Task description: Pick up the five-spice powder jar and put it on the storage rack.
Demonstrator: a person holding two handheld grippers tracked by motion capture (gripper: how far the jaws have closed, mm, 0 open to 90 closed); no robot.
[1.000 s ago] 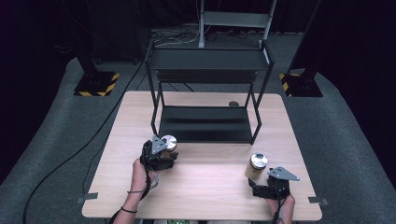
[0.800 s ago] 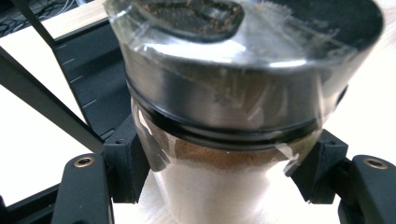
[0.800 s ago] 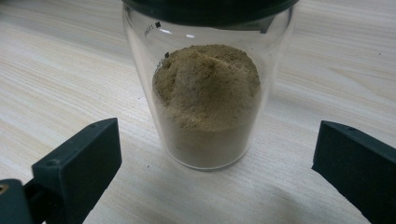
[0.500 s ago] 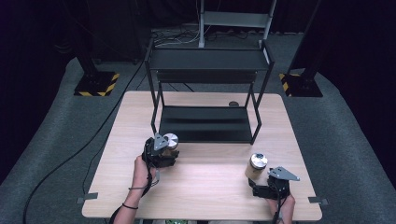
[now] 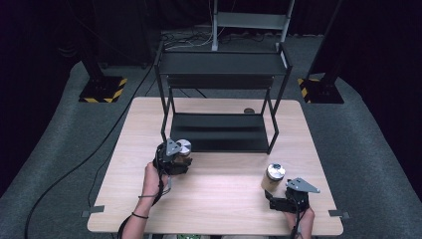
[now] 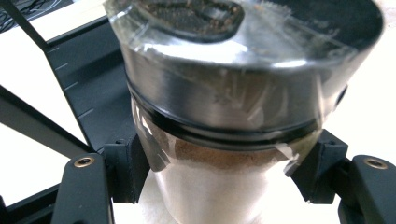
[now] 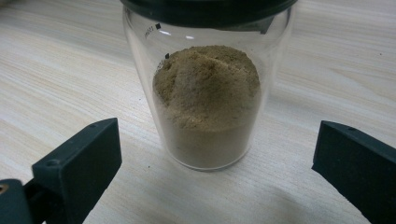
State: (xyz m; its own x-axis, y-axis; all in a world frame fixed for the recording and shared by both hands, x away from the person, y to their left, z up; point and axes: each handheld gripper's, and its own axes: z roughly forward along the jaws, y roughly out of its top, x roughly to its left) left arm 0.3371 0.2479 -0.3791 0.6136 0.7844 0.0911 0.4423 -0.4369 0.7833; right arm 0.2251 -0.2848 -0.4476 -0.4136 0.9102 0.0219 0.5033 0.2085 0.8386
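My left gripper (image 5: 178,160) is shut on a glass jar (image 5: 183,148) with a silver lid, just in front of the left foot of the black rack (image 5: 219,133). In the left gripper view the jar (image 6: 224,93) holds brown powder, and both black pads (image 6: 122,169) press on its sides. A second jar (image 5: 272,177) of tan powder stands on the wooden table (image 5: 219,199) at the right. My right gripper (image 5: 275,194) is open just behind it. In the right gripper view its jaws stand wide on either side of this jar (image 7: 208,107), clear of the glass.
The black two-shelf rack takes up the middle and back of the table, with its upper shelf (image 5: 221,63) higher and farther back. A small dark round thing (image 5: 248,110) lies by its back right leg. Tape marks (image 5: 336,213) sit near the front corners.
My left gripper has carried its jar slightly toward the rack. The right gripper and the jar in front of it have stayed put.
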